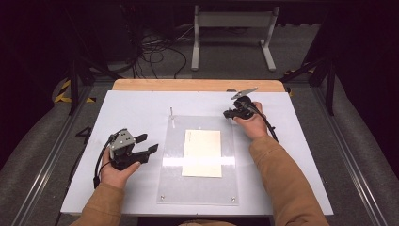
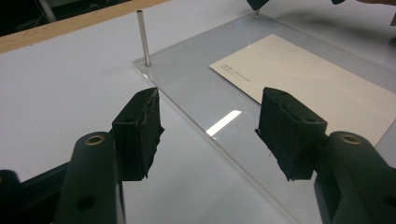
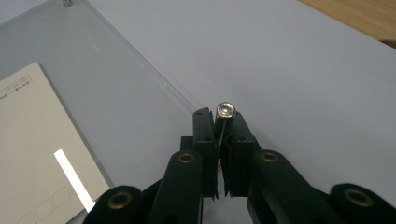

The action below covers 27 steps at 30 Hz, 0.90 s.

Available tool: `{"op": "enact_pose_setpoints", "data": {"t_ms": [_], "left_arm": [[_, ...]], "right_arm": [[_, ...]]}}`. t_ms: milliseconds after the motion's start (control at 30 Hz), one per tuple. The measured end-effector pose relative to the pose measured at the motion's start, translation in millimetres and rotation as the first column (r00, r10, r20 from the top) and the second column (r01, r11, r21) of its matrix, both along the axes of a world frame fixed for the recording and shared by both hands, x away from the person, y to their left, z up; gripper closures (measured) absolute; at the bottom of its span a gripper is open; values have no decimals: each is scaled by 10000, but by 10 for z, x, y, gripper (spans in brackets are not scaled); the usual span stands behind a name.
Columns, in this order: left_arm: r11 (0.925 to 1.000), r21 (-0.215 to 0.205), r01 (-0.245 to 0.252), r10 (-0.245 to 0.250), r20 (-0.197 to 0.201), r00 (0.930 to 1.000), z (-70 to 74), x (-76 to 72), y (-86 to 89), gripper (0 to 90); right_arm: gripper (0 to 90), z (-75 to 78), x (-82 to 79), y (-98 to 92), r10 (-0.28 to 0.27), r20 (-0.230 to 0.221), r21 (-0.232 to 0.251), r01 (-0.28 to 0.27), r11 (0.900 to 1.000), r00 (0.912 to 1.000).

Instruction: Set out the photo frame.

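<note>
Clear acrylic sheet on the counter carries one cream card and one upright pin. Left tongs gape wide; right tongs pinch one second pin.

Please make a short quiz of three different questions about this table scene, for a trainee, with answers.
1. True or false: the left gripper is closed on the paper card.
2. What does the right gripper hold?
   A. a metal pin
   B. a pencil
   C. nothing
3. Fill in: the card lies under a clear ____.

Key: 1. False, it is open and empty. 2. A. 3. Acrylic sheet.
</note>
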State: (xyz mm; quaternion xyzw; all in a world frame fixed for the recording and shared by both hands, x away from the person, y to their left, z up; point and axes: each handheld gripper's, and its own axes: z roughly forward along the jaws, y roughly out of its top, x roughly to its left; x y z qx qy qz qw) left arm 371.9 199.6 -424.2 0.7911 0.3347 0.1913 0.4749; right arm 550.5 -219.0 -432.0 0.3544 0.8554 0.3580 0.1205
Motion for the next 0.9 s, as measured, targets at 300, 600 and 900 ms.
{"op": "enact_pose_setpoints", "data": {"t_ms": [300,600,900], "left_arm": [[10000,17,74,-74,1,10000,4,-36,-4,395],[10000,-9,60,-60,72,10000,12,-68,-3,394],[9985,-79,534,-533,171,9984,67,-178,-11,388]], "right_arm": [[857,19,30,22,-569,-489,48,572,9984,9972],[857,53,106,37,-1038,-1298,77,1057,9944,9861],[856,59,136,28,-1060,-1576,154,1098,9938,9818]]}}
